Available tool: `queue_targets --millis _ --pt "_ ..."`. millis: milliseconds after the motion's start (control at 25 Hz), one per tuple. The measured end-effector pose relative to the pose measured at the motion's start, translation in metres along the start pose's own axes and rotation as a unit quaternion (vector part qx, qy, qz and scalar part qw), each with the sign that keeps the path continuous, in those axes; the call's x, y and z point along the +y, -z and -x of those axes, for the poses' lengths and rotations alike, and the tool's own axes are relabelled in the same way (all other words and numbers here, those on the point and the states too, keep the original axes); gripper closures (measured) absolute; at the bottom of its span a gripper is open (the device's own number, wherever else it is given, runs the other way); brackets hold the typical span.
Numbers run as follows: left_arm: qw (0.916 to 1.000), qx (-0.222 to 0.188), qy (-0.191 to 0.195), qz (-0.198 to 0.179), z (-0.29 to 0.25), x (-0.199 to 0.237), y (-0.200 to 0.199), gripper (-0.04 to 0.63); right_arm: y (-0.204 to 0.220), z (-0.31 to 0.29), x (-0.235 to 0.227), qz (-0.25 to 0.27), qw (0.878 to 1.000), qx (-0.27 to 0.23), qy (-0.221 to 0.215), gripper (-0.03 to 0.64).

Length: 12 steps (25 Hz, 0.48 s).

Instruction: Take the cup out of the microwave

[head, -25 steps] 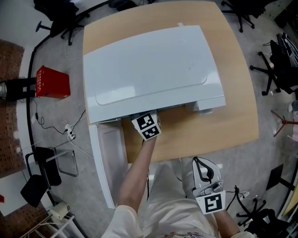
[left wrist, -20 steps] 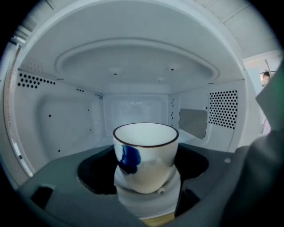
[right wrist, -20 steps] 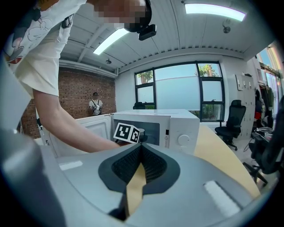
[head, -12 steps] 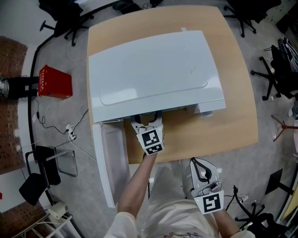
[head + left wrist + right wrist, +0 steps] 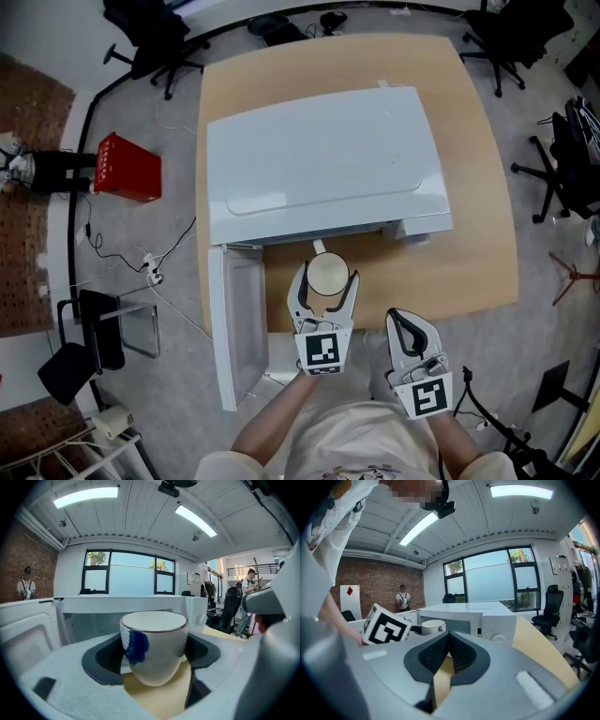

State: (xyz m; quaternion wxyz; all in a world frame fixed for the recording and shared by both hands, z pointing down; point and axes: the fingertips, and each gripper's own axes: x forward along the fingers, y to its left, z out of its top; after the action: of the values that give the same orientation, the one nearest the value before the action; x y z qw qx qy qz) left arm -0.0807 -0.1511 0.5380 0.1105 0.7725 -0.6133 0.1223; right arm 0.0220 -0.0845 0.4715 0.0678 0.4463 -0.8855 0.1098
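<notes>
A white cup [image 5: 328,275] with a blue mark and a dark rim hangs just in front of the white microwave [image 5: 323,164]. My left gripper [image 5: 326,279] is shut on it, over the wooden table [image 5: 469,234]. In the left gripper view the cup [image 5: 154,644] sits upright between the dark pads [image 5: 105,660], with the open microwave cavity [image 5: 89,620] behind it. The microwave door [image 5: 236,328] hangs open to the left. My right gripper [image 5: 409,330] is shut and empty near the table's front edge. From the right gripper view its jaws [image 5: 449,651] are closed, with the cup [image 5: 433,626] off to the left.
On the floor to the left are a red box [image 5: 129,167], cables [image 5: 150,267] and a black chair [image 5: 89,342]. Office chairs [image 5: 562,141] stand on the right and behind the table. Two people stand far off by the walls.
My left gripper has drawn back out of the microwave toward me and risen, bringing the cup out with it. The right gripper has shifted only slightly.
</notes>
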Motion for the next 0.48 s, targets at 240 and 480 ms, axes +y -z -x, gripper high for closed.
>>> queue_targets --millis 240,480 --pt "0.9994 -0.032 0.005 0.012 0.054 -0.021 -0.036 0.212 -0.019 -0.005 -0.003 0.019 0.999 -0.025 -0.007 0.611" --pt "0.9974 -0.046 -0.013 0.053 0.095 -0.031 -0.059 0.212 -0.031 -0.002 -0.002 0.026 0.999 -0.043 -0.007 0.612"
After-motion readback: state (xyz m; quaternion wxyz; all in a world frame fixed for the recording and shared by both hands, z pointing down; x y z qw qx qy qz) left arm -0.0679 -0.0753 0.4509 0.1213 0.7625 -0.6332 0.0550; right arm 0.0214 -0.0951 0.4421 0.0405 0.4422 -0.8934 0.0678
